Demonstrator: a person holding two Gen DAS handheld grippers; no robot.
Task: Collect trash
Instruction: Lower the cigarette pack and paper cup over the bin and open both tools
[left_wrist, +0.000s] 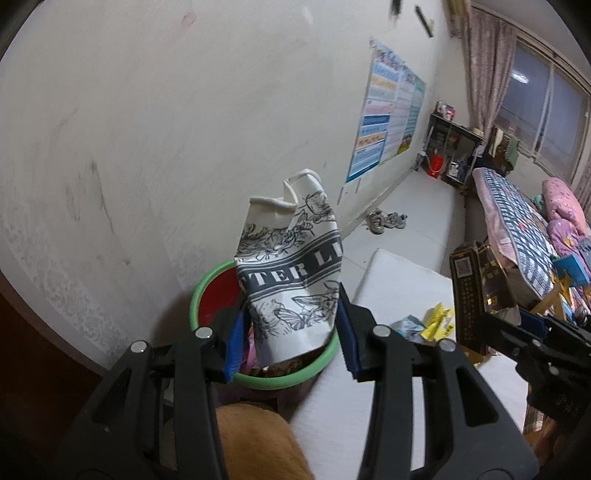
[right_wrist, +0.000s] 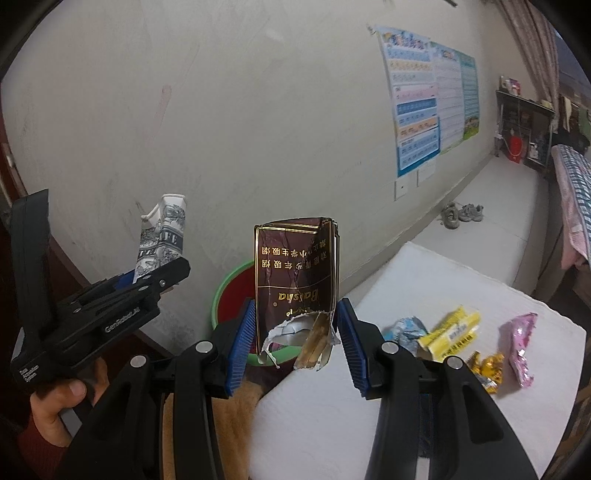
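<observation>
A person's hand (right_wrist: 61, 400) at the left edge gripped the left gripper's handle; the sleeve below it was cut off by the frame. The left gripper (left_wrist: 291, 332) had its jaws clamped on a crumpled paper cup (left_wrist: 291, 273), white with black flower print and a grey lettered band, of which only part could be read. The cup hung over a red bin (left_wrist: 221, 295) with a green rim, standing on the floor against the wall, just off the tabletop's left edge. The cup and the jaws hid most of the bin's inside; a bit of pink and some dark scraps showed there, too hidden to name.

The right gripper (right_wrist: 297, 332) had its jaws clamped on one torn, dark brown cigarette pack (right_wrist: 295, 280) with gold print, held upside down, its ripped foil end hanging low. It was at the tabletop's left edge, near the bin.

On the white tabletop (right_wrist: 332, 424), toward its right side, lay one crumpled pale blue wrapper (right_wrist: 404, 328), one yellow box (right_wrist: 448, 332), one pink wrapper (right_wrist: 519, 347) and a small cluster of gold candy wrappers (right_wrist: 487, 369), hard to count. The right gripper's arm partly covered the blue wrapper and the box.

Far back on the floor sat one pair of shoes (right_wrist: 461, 214), blurred.
</observation>
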